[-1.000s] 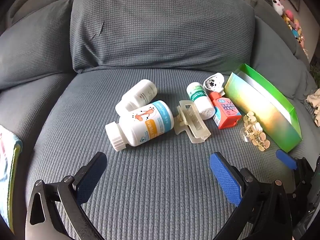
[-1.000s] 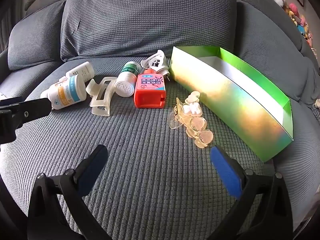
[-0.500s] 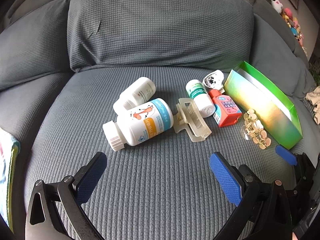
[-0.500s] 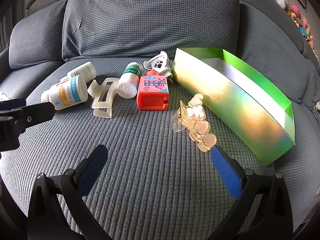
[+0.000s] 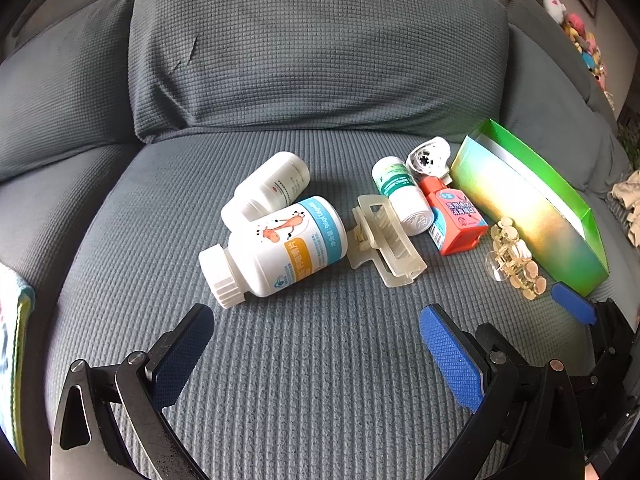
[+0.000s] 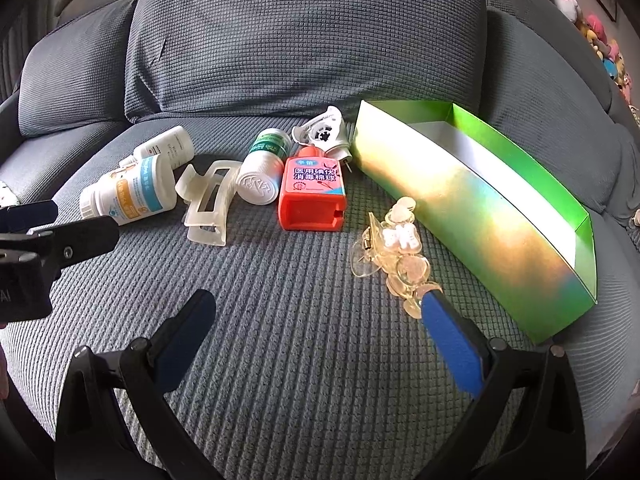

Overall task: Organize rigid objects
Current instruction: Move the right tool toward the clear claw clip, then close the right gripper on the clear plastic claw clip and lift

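Loose items lie on a grey sofa seat [image 5: 320, 360]. A big white pill bottle [image 5: 276, 250] [image 6: 128, 194] lies beside a smaller white bottle [image 5: 266, 192] [image 6: 166, 152]. Right of them are a frosted hair claw [image 5: 384, 242] [image 6: 208, 208], a green-labelled bottle [image 5: 400, 194] [image 6: 264, 172], a red box [image 5: 454, 218] [image 6: 314, 196], a white plug-in device [image 5: 428, 158] [image 6: 324, 132] and a clear beaded hair clip [image 5: 514, 258] [image 6: 396, 256]. The green open box [image 5: 532, 204] [image 6: 480, 200] stands rightmost. My left gripper [image 5: 316, 344] is open just short of the big bottle. My right gripper [image 6: 316, 320] is open, one pad by the beaded clip.
Grey back cushions [image 5: 316, 48] rise behind the items. A striped cloth [image 5: 14, 352] lies at the far left. Plush toys [image 6: 592, 20] sit beyond the sofa's right arm. My left gripper's arm [image 6: 52, 240] reaches in from the left of the right wrist view.
Both grippers have crept forward toward the items. The right one's pad now reaches the beaded clip's near end. Nothing has been picked up.
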